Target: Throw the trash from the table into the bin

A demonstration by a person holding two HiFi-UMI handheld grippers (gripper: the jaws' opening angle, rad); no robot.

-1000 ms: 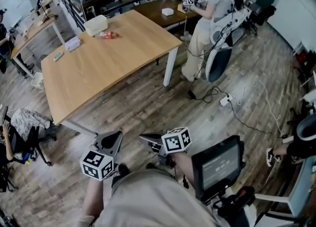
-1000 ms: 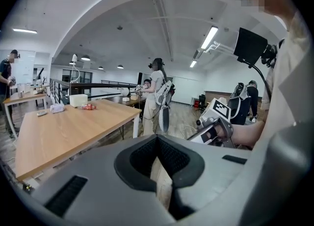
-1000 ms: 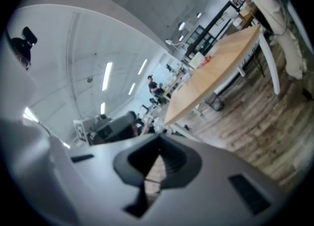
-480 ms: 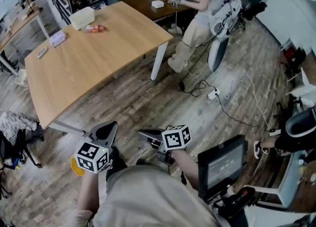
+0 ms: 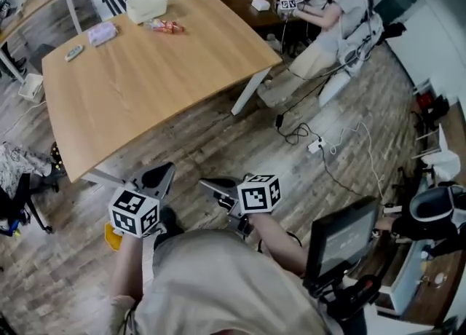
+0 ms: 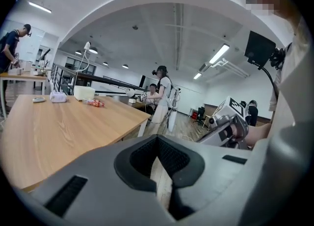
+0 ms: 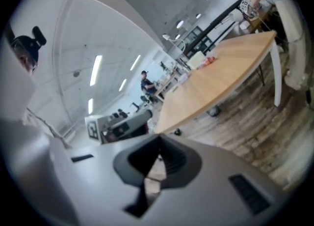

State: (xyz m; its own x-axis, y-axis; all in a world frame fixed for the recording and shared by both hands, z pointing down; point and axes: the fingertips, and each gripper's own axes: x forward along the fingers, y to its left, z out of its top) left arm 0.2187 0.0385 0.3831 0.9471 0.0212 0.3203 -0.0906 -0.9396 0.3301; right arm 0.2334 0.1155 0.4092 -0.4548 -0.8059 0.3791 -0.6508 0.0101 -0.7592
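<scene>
**Walking up to the table, both hands empty**

The person has stepped closer to the tabletop [image 5: 145,100] in the last second. Its near corner now sits right beside the left hand-held gripper [image 5: 160,176], at about nine o'clock from it. A moment ago there was more floor [image 5: 218,144] between them. A yellow thing [image 5: 111,237] on the floor has also come into sight, down at seven o'clock.

Both tools are the same as before. The left hand-held gripper has its jaws pressed together with nothing in them. The right hand-held gripper [image 5: 212,186] is closed and empty too. They are held side by side, low in front of the person's body.

The trash has not been touched. A red wrapper [image 5: 164,26] lies on the far side of the tabletop, at about eleven o'clock from the grippers and well apart from them. Near it sit a white box [image 5: 145,4], a small packet [image 5: 102,33] and a remote [image 5: 73,52]. Another person [image 5: 331,17] is busy at a different table, at one o'clock.

So I think the job is only starting. The person needs to get nearer and open a jaw before picking anything up. I cannot spot a bin.
</scene>
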